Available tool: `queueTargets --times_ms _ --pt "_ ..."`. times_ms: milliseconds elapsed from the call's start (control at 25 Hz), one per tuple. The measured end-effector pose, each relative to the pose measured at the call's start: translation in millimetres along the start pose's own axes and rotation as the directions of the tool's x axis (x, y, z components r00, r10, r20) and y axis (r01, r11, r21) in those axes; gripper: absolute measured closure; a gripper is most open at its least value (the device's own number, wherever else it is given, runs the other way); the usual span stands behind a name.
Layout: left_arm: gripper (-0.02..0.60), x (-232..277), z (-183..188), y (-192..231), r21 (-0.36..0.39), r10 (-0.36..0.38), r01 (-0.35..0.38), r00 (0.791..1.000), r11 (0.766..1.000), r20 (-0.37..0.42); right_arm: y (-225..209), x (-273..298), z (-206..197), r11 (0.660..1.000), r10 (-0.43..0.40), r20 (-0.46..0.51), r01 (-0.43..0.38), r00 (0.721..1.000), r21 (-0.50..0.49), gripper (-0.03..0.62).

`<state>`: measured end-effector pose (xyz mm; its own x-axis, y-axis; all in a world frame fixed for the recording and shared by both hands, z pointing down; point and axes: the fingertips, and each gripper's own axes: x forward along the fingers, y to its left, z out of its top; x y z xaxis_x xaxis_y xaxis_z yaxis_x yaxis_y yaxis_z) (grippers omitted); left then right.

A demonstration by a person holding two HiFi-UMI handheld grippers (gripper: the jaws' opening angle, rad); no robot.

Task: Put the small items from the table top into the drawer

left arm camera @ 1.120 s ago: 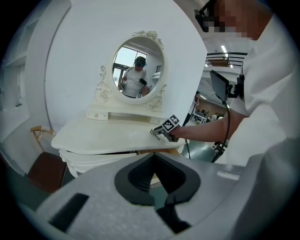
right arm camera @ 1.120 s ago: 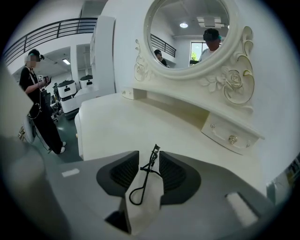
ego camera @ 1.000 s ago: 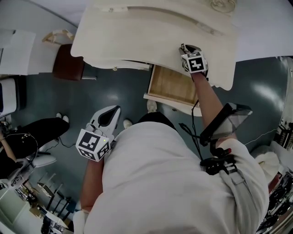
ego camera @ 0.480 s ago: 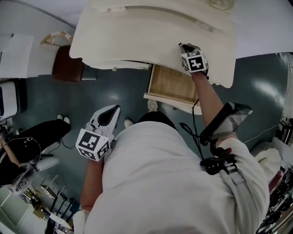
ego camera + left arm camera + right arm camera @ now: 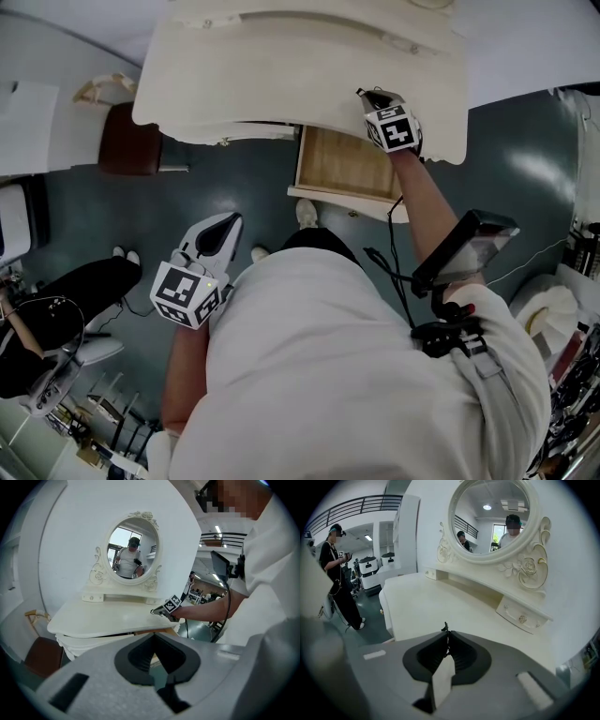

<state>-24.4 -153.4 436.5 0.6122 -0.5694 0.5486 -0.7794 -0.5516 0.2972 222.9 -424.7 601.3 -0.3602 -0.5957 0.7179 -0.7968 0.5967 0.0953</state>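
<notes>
My right gripper [image 5: 362, 93] is over the front right part of the cream dressing table [image 5: 281, 66], above the open wooden drawer [image 5: 342, 164]. Its jaws have just been closing and now pinch a thin dark small item [image 5: 446, 627] that pokes out past the tips [image 5: 446, 633]; I cannot tell what it is. My left gripper [image 5: 231, 218] hangs low over the floor, left of the drawer, jaws together and empty [image 5: 153, 637]. In the left gripper view the right gripper [image 5: 161, 611] shows at the table's edge.
An oval mirror [image 5: 494, 515] stands at the back of the table with a little knobbed drawer [image 5: 522, 616] under it. A brown stool [image 5: 131, 141] stands left of the table. A person in black [image 5: 340, 583] stands off to the left.
The right gripper has shifted slightly over the table's front right part. The left gripper has kept its place.
</notes>
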Motion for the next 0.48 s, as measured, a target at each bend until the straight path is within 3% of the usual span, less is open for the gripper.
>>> queueTargets --times_ms 480 --pt "0.581 -34 -20 -11 0.034 -0.051 0.05 0.998 0.998 0.028 51 -48 -12 1.0 -0.002 0.012 0.002 1.0 -0.018 0.574"
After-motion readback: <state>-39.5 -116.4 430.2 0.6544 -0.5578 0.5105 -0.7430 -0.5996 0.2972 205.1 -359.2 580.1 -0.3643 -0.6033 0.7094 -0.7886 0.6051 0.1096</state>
